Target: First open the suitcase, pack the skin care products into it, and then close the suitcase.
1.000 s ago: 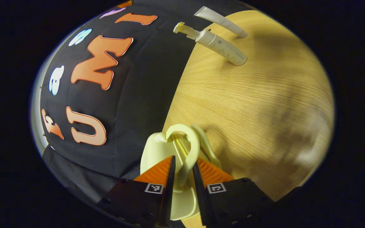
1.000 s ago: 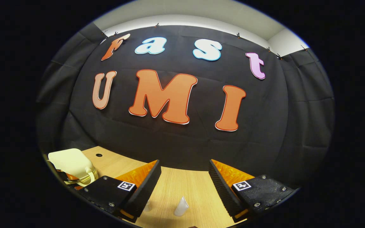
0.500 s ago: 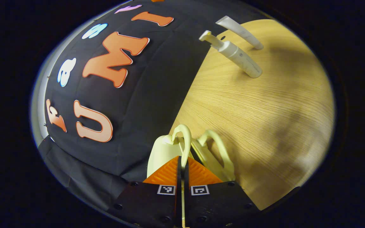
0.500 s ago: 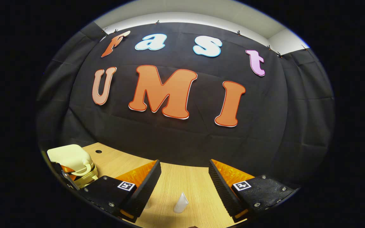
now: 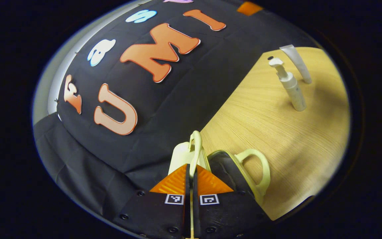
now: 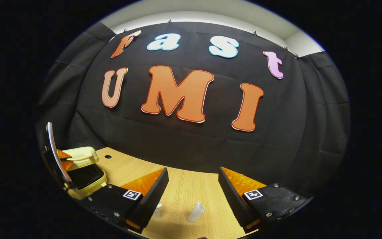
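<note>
My left gripper (image 5: 191, 166) is shut on the upper handle (image 5: 196, 144) of a small pale yellow suitcase (image 5: 181, 156) and holds its lid raised. The lower half (image 5: 225, 171) shows a dark inside, and its own handle (image 5: 259, 164) lies toward the table. A white pump bottle (image 5: 292, 89) and a white tube (image 5: 298, 63) stand farther off on the wooden table (image 5: 277, 132). My right gripper (image 6: 192, 184) hangs open over the table, above the tube (image 6: 196, 211) and the bottle (image 6: 158, 209), which its finger partly hides. The open suitcase (image 6: 85, 174) sits at its far left.
The table's back edge meets the black cloth wall (image 6: 191, 149). A small round hole (image 6: 107, 156) lies in the tabletop near the suitcase. Bare wood stretches between the suitcase and the two products.
My left gripper closed on the lid's handle, then lifted it, so the suitcase went from closed to gaping. My right gripper has barely shifted.
</note>
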